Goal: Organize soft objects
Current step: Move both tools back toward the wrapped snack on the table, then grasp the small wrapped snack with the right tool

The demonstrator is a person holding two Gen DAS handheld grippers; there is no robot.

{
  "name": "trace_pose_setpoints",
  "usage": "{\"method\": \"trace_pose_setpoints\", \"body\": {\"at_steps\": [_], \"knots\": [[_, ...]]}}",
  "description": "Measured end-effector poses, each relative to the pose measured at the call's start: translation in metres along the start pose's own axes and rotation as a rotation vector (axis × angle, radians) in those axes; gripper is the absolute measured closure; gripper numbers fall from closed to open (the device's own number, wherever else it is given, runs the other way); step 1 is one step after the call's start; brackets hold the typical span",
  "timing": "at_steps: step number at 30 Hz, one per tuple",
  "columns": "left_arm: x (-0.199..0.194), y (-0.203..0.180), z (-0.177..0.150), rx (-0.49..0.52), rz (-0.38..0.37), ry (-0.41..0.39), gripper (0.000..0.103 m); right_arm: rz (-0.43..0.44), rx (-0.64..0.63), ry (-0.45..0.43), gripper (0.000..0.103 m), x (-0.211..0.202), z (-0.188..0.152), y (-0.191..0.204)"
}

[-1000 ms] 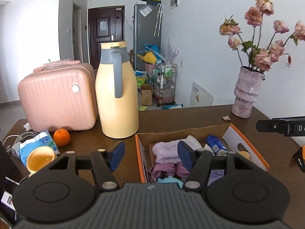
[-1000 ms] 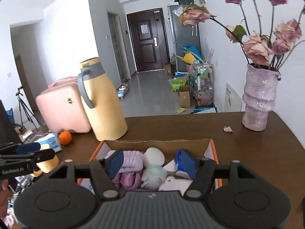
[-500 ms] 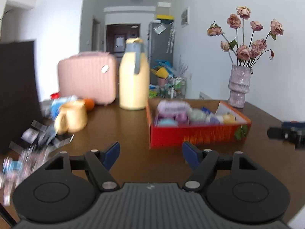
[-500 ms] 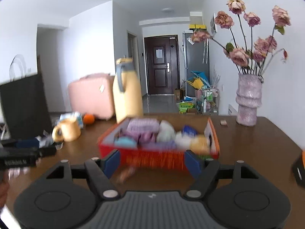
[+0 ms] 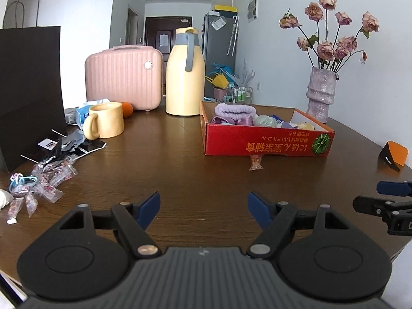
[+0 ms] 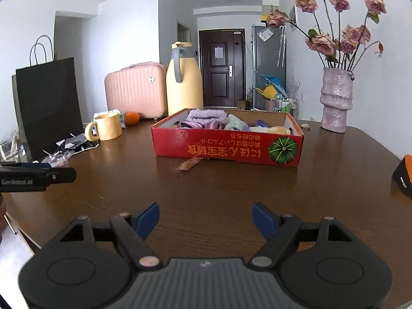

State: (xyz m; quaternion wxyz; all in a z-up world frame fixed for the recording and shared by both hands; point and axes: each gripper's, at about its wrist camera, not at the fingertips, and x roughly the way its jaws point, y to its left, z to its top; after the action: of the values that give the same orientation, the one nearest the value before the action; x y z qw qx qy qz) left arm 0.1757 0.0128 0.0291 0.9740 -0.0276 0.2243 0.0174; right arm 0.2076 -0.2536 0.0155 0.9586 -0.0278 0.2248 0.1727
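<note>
Both grippers had pulled back from above the red box (image 5: pixel 267 143) and dropped low, so the box now sat farther away across the brown surface (image 5: pixel 195 175).

At the far left edge stood a black paper bag (image 5: pixel 28 90). Small shiny packets (image 5: pixel 43 182) lay in a pile beside it. Next came a yellow mug (image 5: pixel 105 121), an orange (image 5: pixel 127 108), a pink case (image 5: pixel 123 77) and a tall yellow jug (image 5: pixel 185 74).

The left gripper (image 5: pixel 203 206) had its fingers spread apart with nothing between them. Bare surface lay open in front of it, all the way to the box. One small packet (image 5: pixel 255 162) lay just in front of the box's near wall.

The box held the soft things (image 6: pixel 206 118), purple cloths and pale bundles, piled inside.

The right gripper (image 6: pixel 206 217) had its fingers opening wider, and nothing was between them. A pink vase (image 6: pixel 335 100) with dried roses stood near the far right edge. An orange and black block (image 6: pixel 404 176) sat at the right rim.
</note>
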Motion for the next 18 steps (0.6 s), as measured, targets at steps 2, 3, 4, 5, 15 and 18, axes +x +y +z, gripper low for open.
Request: {"method": "trace_pose_setpoints", "body": {"at_steps": [2, 3, 4, 5, 15, 18], "knots": [[0.006, 0.001, 0.000, 0.001, -0.007, 0.008, 0.026, -0.002, -0.006, 0.008, 0.024, 0.008, 0.005, 0.001], [0.010, 0.001, 0.001, 0.000, -0.009, 0.012, 0.026, 0.002, -0.004, 0.011, 0.024, 0.014, 0.007, 0.002], [0.013, 0.003, 0.002, -0.001, -0.011, 0.014, 0.026, 0.005, 0.002, 0.017, 0.024, 0.020, 0.010, 0.003], [0.018, 0.004, 0.003, -0.002, -0.011, 0.018, 0.026, 0.009, 0.008, 0.024, 0.024, 0.026, 0.013, 0.003], [0.080, 0.021, 0.017, 0.005, 0.004, 0.045, 0.027, 0.060, 0.081, 0.120, 0.028, 0.147, 0.060, 0.021], [0.108, 0.026, 0.027, 0.017, 0.003, 0.062, 0.033, 0.037, 0.072, 0.150, 0.035, 0.186, 0.073, 0.031]]}}
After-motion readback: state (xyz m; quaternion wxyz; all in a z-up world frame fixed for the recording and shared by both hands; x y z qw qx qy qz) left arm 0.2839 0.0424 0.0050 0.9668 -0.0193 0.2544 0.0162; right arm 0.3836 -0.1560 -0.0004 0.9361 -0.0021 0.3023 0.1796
